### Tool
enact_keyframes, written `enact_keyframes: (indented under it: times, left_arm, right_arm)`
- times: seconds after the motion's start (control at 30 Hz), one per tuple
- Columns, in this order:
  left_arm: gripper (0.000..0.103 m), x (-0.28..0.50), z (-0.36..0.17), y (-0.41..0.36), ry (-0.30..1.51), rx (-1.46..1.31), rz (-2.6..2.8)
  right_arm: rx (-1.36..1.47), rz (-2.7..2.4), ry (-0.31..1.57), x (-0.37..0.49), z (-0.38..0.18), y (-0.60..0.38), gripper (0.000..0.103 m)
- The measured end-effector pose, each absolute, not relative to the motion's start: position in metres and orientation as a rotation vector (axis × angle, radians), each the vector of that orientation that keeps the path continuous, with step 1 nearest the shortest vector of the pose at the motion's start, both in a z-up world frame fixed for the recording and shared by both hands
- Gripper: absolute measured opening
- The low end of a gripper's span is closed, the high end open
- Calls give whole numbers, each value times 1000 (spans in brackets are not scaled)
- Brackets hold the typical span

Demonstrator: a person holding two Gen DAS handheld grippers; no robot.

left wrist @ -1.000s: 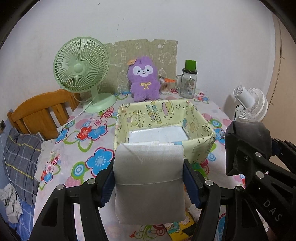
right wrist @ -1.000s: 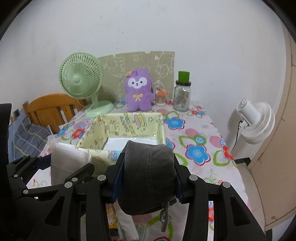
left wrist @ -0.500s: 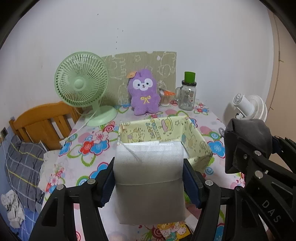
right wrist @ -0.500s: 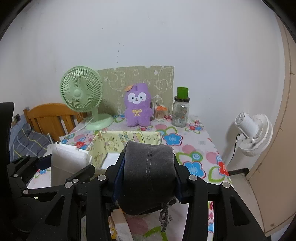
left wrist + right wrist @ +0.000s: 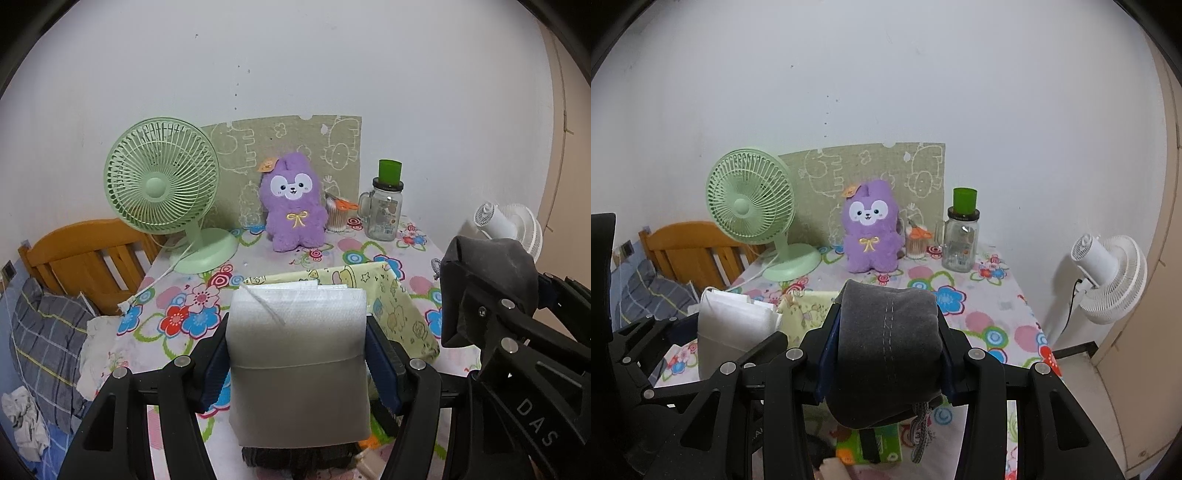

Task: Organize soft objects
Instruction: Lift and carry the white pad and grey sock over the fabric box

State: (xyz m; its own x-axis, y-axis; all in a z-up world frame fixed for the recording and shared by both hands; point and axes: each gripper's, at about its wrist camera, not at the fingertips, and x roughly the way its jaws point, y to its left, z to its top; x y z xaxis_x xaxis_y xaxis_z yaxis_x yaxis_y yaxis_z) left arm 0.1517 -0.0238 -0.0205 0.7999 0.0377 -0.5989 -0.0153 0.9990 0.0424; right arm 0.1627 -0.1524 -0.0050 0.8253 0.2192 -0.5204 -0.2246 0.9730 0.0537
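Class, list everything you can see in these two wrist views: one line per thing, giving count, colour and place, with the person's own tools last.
desk fan: 1, green, table's back left
plush: 1, purple, back middle, upright
board: 1, olive, against the wall behind the plush
jar: 1, clear with green cap, right of the plush
swab cup: 1, clear with orange lid, between plush and jar
bin: 1, yellow fabric, mid-table
tablecloth: 1, floral
chair: 1, wooden, left of the table
floor fan: 1, white, right of the table
pack: 1, white, held
pouch: 1, grey, held
left claw: black, shut on the pack
right claw: black, shut on the pouch
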Motion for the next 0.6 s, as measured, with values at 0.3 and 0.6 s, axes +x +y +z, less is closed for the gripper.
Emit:
enact_keyframes:
  times: [0.3,0.6]
  left_arm:
    - [68,174,-21,-22,653,11,20]
    - [68,197,-26,-19,671,-6,20]
  right_arm:
    - [-16,221,555,183,-5,-150,48]
    - [-32,197,560,204,-11,-146,48]
